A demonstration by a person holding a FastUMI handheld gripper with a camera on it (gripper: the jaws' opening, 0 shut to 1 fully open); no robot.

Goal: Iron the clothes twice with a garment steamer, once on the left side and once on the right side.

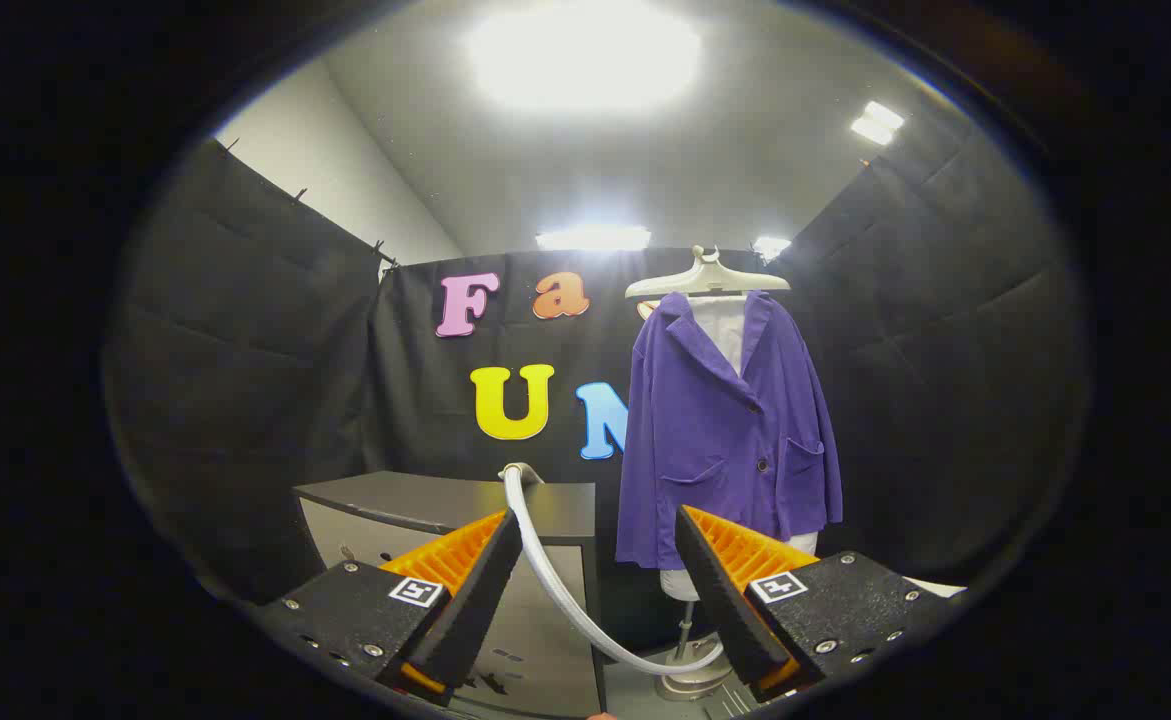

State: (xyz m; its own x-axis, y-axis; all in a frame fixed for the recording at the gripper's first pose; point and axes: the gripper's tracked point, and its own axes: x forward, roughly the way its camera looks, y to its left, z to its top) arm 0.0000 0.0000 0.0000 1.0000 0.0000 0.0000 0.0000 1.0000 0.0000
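Ahead, purple jacket (725, 430) on hanger (707, 280), hose (565, 585) between open gripper (597, 570) jaws

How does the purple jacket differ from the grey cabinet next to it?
The purple jacket is soft cloth hanging from a pale hanger on a stand, while the grey cabinet is a hard box that sits lower. The jacket has pockets and a button; the cabinet has a white hose rising from its top. Both lie beyond the open fingers of the hand-held gripper.
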